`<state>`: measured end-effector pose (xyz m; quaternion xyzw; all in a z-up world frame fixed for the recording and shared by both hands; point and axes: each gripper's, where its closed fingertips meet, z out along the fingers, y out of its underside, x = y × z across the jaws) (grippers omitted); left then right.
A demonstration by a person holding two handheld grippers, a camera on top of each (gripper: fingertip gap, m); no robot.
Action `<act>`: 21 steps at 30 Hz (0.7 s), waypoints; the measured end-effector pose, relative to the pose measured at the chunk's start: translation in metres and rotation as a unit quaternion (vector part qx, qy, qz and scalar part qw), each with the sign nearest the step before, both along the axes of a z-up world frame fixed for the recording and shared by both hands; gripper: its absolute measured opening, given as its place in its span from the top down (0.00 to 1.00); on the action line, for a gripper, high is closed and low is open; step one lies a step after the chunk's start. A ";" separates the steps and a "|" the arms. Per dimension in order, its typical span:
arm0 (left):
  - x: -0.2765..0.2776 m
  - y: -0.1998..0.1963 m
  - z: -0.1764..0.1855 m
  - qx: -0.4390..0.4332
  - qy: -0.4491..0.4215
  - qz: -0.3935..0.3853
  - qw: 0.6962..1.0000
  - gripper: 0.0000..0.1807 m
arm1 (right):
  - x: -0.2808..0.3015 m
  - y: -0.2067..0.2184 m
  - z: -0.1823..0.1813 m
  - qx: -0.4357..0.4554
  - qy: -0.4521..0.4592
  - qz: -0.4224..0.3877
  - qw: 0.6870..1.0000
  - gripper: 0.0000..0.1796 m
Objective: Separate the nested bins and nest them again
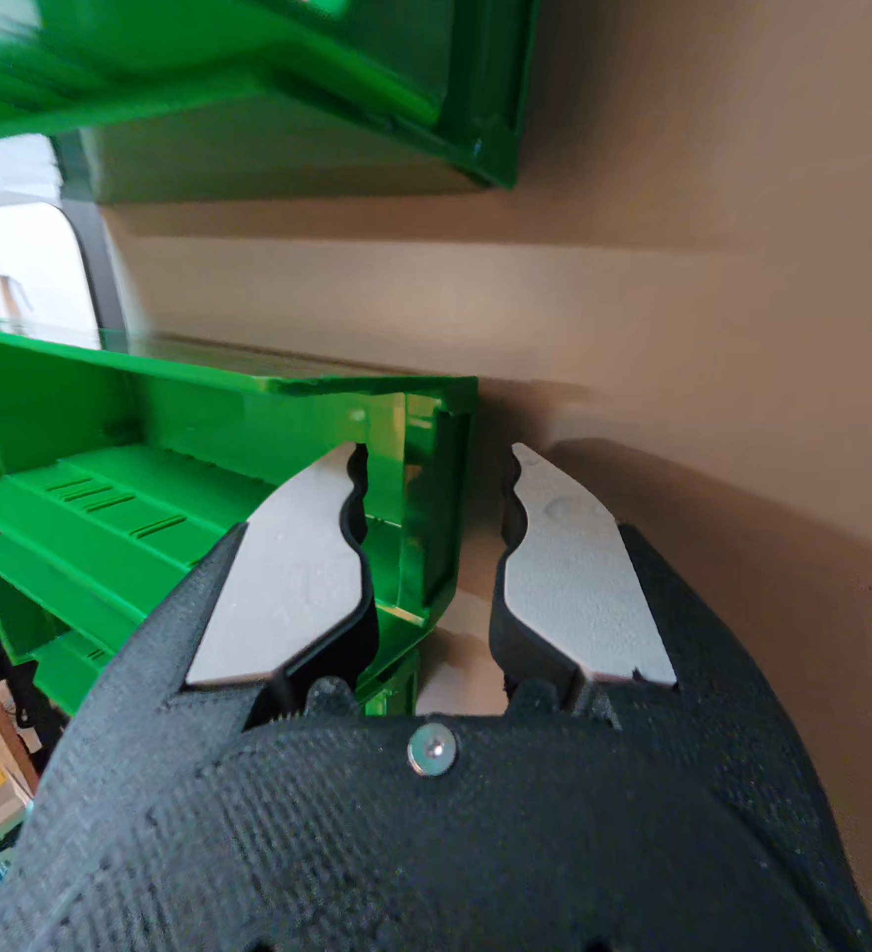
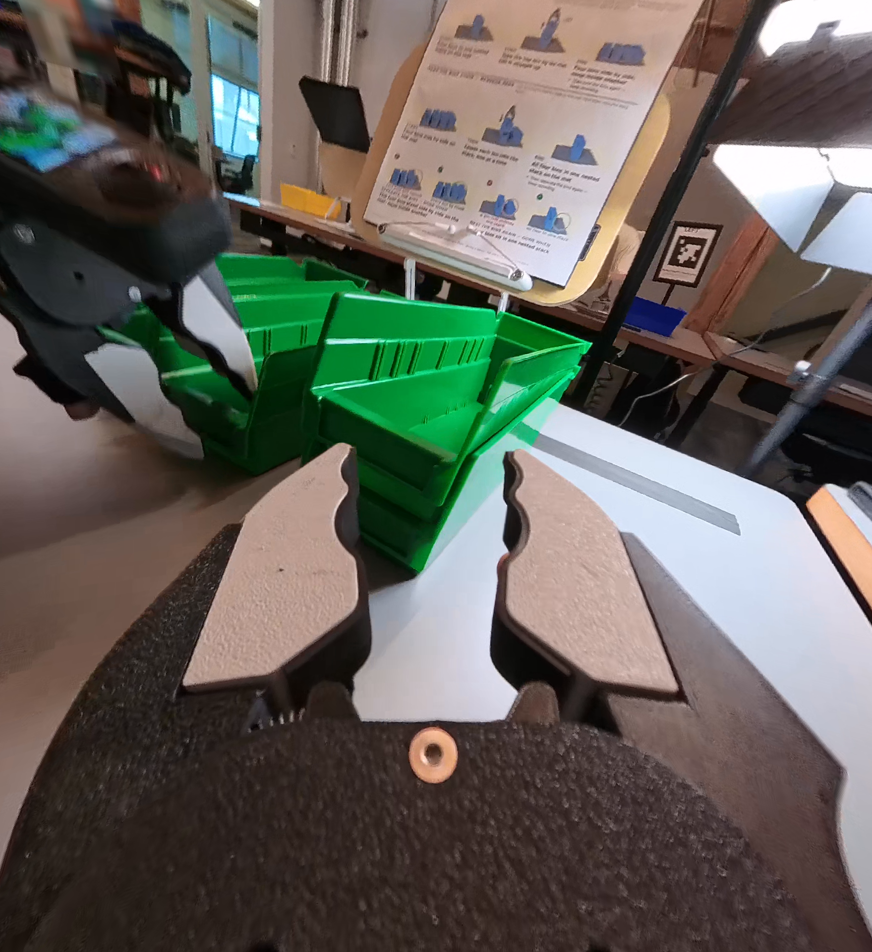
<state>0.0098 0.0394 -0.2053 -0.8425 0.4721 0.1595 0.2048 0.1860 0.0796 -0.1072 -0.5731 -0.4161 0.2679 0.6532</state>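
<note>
Bins, bright green and glossy, sit in two groups on the grey table (image 2: 681,592): a nested stack (image 2: 423,412) just ahead of the right gripper (image 2: 431,505), and a second group (image 2: 279,329) just beside it on the left, where the left gripper (image 2: 207,391) is working. Both tools are spread wide with nothing between the fingers. The left gripper's fingers straddle the end wall of the left-hand group (image 1: 423,494), one finger (image 1: 310,556) inside and the other outside against the table, but no grip is made yet.

The risk, by the look of it: these bins nest tightly, so a pull on one wall could drag the bin beneath along, or tip the whole group. The plastic looks slick, and a thin wall may slip from the pads. The stacks stand very close together, so a swing could knock the neighbour.

Each bin shows slotted, ribbed side walls and a lower front lip, stepped one inside the next.
</note>
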 end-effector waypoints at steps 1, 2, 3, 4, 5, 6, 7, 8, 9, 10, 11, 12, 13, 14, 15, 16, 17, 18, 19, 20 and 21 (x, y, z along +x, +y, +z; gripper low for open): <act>-0.001 -0.001 -0.003 -0.012 0.004 0.002 1.000 0.72 | 0.002 0.001 0.003 -0.010 0.012 0.001 1.000 0.69; -0.003 -0.001 -0.005 -0.021 0.008 0.004 1.000 0.72 | 0.005 0.003 0.005 -0.019 0.024 0.001 1.000 0.67; -0.005 -0.001 -0.008 -0.033 0.012 0.007 0.999 0.72 | 0.007 0.005 0.007 -0.028 0.033 -0.002 0.999 0.66; -0.007 -0.002 -0.011 -0.046 0.014 0.010 0.999 0.72 | 0.010 0.008 0.008 -0.036 0.040 -0.005 0.999 0.65; -0.009 -0.003 -0.014 -0.055 0.017 0.013 0.998 0.72 | 0.012 0.010 0.009 -0.043 0.044 -0.009 0.998 0.63; -0.012 -0.003 -0.016 -0.063 0.020 0.015 0.998 0.72 | 0.014 0.012 0.009 -0.048 0.046 -0.013 0.998 0.62; -0.014 -0.003 -0.018 -0.067 0.023 0.017 0.997 0.72 | 0.017 0.015 0.010 -0.051 0.049 -0.019 0.997 0.62; -0.016 -0.002 -0.020 -0.070 0.025 0.018 0.997 0.73 | 0.019 0.017 0.010 -0.054 0.052 -0.023 0.997 0.61; -0.018 -0.002 -0.023 -0.073 0.028 0.019 0.997 0.74 | 0.020 0.018 0.011 -0.058 0.056 -0.026 0.996 0.61; -0.020 -0.001 -0.025 -0.074 0.030 0.020 0.997 0.76 | 0.022 0.019 0.012 -0.062 0.059 -0.028 0.996 0.60; -0.021 -0.001 -0.027 -0.072 0.030 0.017 0.997 0.81 | 0.024 0.021 0.012 -0.065 0.062 -0.031 0.995 0.60; -0.021 0.000 -0.028 -0.069 0.030 0.013 0.997 0.85 | 0.025 0.022 0.012 -0.068 0.064 -0.034 0.995 0.60; -0.020 0.001 -0.028 -0.064 0.031 0.007 0.997 0.85 | 0.026 0.023 0.012 -0.070 0.065 -0.036 0.995 0.60; -0.020 0.001 -0.028 -0.059 0.034 0.004 0.998 0.85 | 0.026 0.024 0.011 -0.072 0.065 -0.037 0.995 0.59; -0.020 0.001 -0.027 -0.055 0.036 0.001 0.998 0.85 | 0.027 0.025 0.011 -0.073 0.065 -0.039 0.994 0.59; -0.019 0.000 -0.025 -0.052 0.034 -0.001 0.998 0.85 | 0.027 0.025 0.010 -0.075 0.064 -0.040 0.994 0.59; -0.017 0.000 -0.021 -0.047 0.029 -0.002 0.998 0.85 | 0.027 0.025 0.010 -0.075 0.064 -0.040 0.994 0.59; -0.015 -0.001 -0.014 -0.041 0.019 -0.001 0.999 0.85 | 0.028 0.026 0.010 -0.075 0.063 -0.041 0.994 0.59; -0.012 -0.001 -0.005 -0.034 0.010 0.000 0.999 0.85 | 0.028 0.026 0.010 -0.074 0.063 -0.042 0.994 0.59; -0.010 -0.001 0.005 -0.023 0.003 0.001 1.000 0.84 | 0.028 0.026 0.010 -0.074 0.062 -0.042 0.994 0.59; -0.008 -0.001 0.018 -0.012 0.001 0.001 1.000 0.84 | 0.028 0.026 0.010 -0.074 0.062 -0.042 0.994 0.59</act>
